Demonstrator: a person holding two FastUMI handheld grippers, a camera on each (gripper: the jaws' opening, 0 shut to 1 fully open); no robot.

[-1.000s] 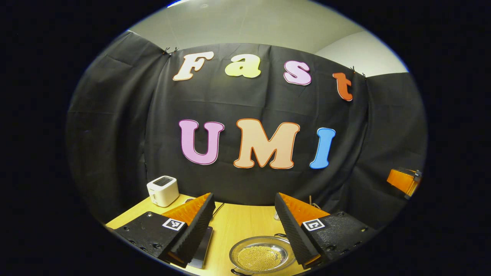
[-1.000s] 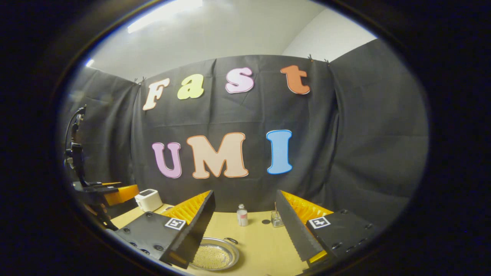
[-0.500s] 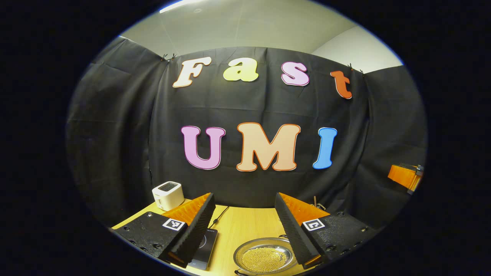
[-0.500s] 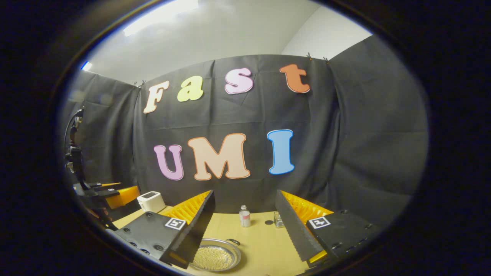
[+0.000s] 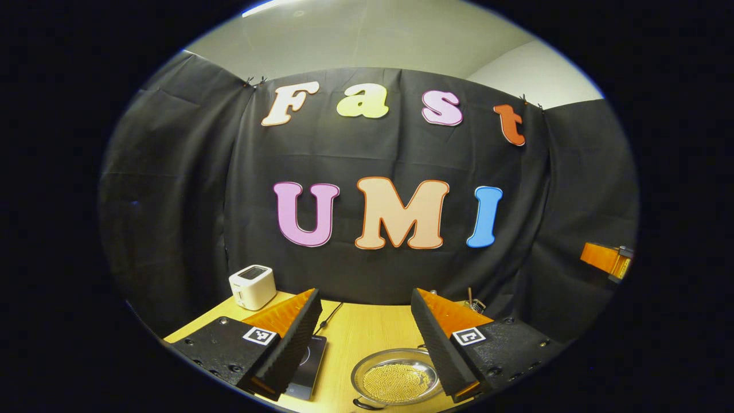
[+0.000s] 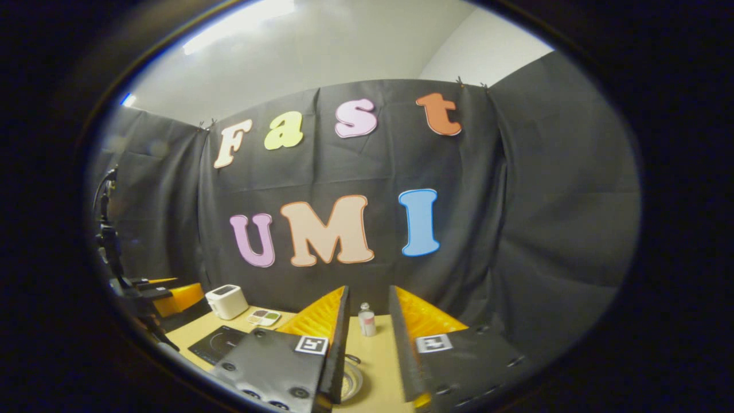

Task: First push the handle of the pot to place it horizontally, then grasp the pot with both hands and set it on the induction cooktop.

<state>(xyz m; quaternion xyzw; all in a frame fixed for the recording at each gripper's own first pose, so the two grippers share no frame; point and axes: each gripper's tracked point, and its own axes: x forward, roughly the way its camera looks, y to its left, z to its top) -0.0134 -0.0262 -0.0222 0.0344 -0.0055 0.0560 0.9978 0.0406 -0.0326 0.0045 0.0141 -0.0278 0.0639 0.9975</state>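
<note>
**Well short of the pot, both grippers up in the air**

Now, left gripper view first: the left gripper (image 5: 364, 330) hangs above the wooden table (image 5: 367, 327) with its tongs spread wide, gripping nothing. Down at six o'clock, between the fingers, sits the pot (image 5: 395, 381), a shallow steel pan with a layer of small golden beads inside. A dark loop handle (image 5: 362, 405) shows at its seven o'clock rim; whether it lies flat I can't tell. The induction cooktop (image 5: 307, 361) lies just beside the pot at nine o'clock, partly behind a finger. A white toaster (image 5: 252, 285) stands farther back at ten o'clock, and the right gripper (image 5: 603, 259) peeks in at three o'clock.

Over to the right gripper view: its tongs stand narrowed but still parted, pinching nothing. A sliver of pot rim shows between them at six o'clock, a small bottle (image 6: 366, 321) beyond. The cooktop sits at eight o'clock.

By my reckoning nothing is done: handle push, two-handed grasp and transfer all remain.
</note>
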